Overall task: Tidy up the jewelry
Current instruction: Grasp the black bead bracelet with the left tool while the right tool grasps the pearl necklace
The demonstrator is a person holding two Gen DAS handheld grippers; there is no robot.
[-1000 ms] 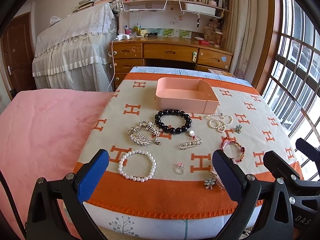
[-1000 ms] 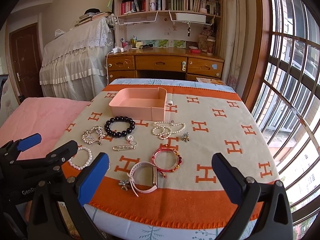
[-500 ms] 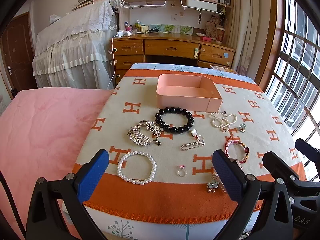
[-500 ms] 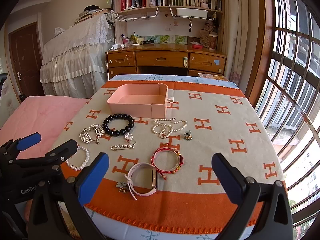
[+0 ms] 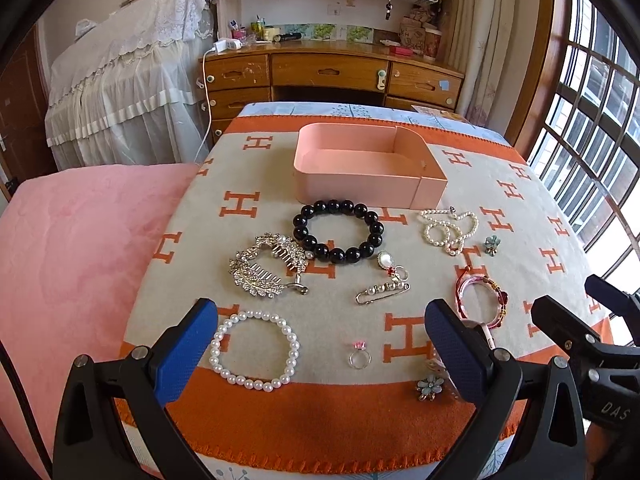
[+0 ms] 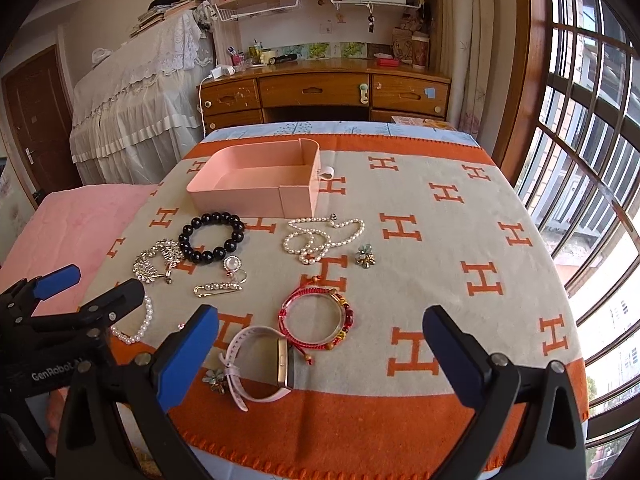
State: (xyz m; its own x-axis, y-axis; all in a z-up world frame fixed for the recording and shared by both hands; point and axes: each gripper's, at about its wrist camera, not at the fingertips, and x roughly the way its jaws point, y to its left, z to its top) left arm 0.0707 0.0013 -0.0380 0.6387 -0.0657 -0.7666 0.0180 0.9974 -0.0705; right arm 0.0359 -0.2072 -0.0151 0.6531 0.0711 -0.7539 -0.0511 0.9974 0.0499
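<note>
Left wrist view: your left claw (image 5: 320, 354) gapes wide over the white pearl bracelet (image 5: 256, 350); straddle one side of the strand, then carry it to the pink tray (image 5: 360, 184). You've crept closer than before.

Right wrist view: your right claw (image 6: 320, 354) is spread empty above the watch (image 6: 266, 364), also nearer now.

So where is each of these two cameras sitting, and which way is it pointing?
Left wrist view: rides the left tool, looking forward over the table at the white pearl bracelet; its own blue fingers show, with the right tool at the right edge.
Right wrist view: rides the right tool, above the watch; the left tool shows at the left.
Both see the pink box and desk.
</note>
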